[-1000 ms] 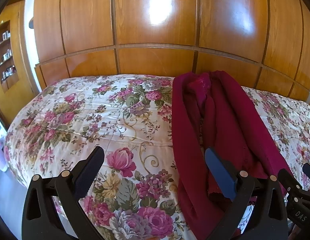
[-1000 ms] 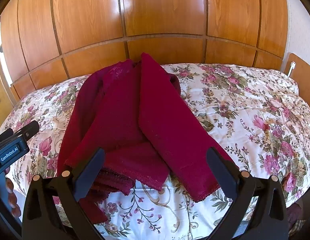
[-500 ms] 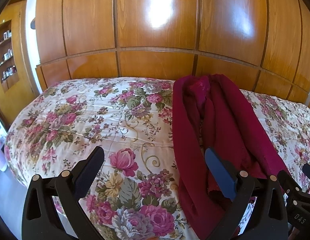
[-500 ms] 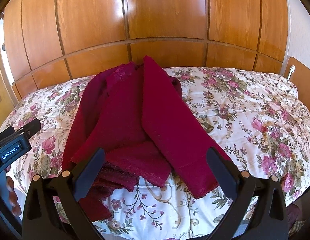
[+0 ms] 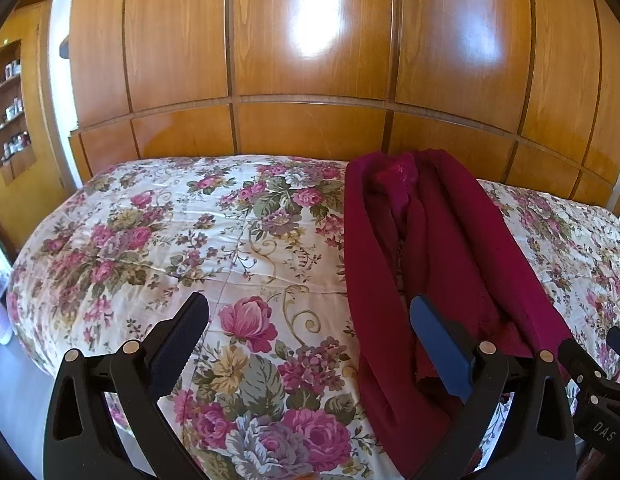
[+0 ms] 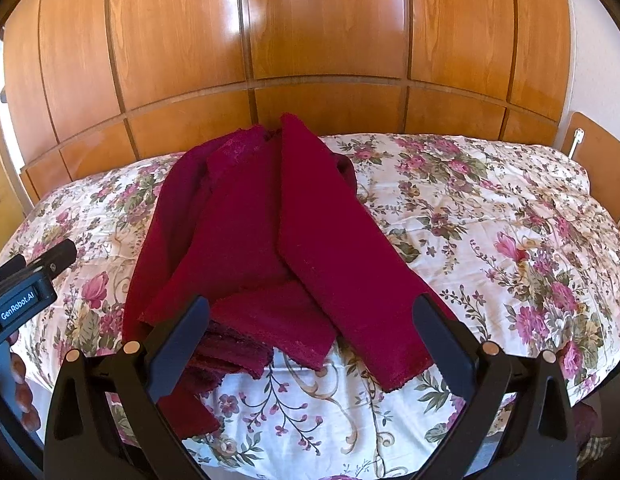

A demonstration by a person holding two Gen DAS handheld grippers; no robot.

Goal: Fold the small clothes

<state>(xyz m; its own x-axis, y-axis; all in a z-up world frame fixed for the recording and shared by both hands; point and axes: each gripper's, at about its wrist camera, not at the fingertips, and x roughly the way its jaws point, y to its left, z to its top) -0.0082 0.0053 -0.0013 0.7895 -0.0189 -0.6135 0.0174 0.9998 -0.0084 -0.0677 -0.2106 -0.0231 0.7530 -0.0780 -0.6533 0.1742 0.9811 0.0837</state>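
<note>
Left wrist view: over the last second I drift back slightly; the red garment point(image 5: 437, 264) lies unmoved on the bedspread point(image 5: 158, 240), sleeves crossed. My left gripper point(image 5: 310, 320) and right gripper point(image 6: 310, 316) both gape wide, empty. Folding not begun.

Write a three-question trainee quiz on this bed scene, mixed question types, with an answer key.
1. True or false: the right gripper is shut on the dark red garment.
2. Multiple choice: the garment lies on A) a bare wooden floor, B) the floral bedspread, C) a chair.
3. Fill in: in the left wrist view, the garment lies nearer the left gripper's ____ finger.

Key: 1 false, both grippers are open and hold nothing; 2 B; 3 right.
</note>
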